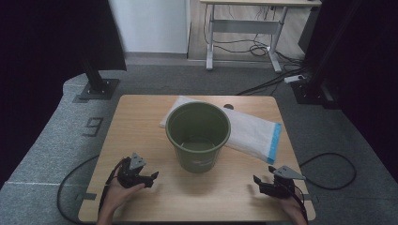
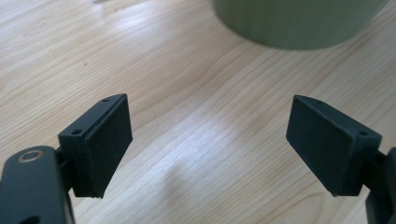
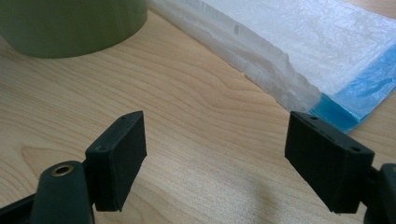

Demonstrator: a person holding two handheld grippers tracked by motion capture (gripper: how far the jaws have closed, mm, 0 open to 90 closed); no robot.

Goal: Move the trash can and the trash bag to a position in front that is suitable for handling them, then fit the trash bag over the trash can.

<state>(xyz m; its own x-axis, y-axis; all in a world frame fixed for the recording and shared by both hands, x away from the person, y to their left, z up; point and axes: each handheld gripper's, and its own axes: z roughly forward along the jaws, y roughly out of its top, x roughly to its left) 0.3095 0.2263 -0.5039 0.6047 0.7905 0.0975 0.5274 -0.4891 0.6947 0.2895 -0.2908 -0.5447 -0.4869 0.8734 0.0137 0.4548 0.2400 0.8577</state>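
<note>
A green plastic bucket (image 1: 198, 135) stands upright in the middle of the wooden table (image 1: 141, 117), empty as far as I can see. Behind and to its right lies a flat white plastic bag (image 1: 248, 129) with a blue end strip (image 1: 274, 143). My left gripper (image 1: 152, 177) rests near the front left, open, with bare wood between its jaws (image 2: 208, 144); the bucket's base (image 2: 299, 23) is just beyond. My right gripper (image 1: 258, 180) sits at the front right, open, nothing between its fingers (image 3: 215, 158). Past it are the bucket (image 3: 70, 25) and the bag (image 3: 299, 51).
Grey carpet surrounds the table. A black stand base (image 1: 98, 89) is at the back left and another (image 1: 312, 91) at the back right. A desk frame (image 1: 244, 33) with loose cables stands farther off. Black cables trail from both grippers onto the floor.
</note>
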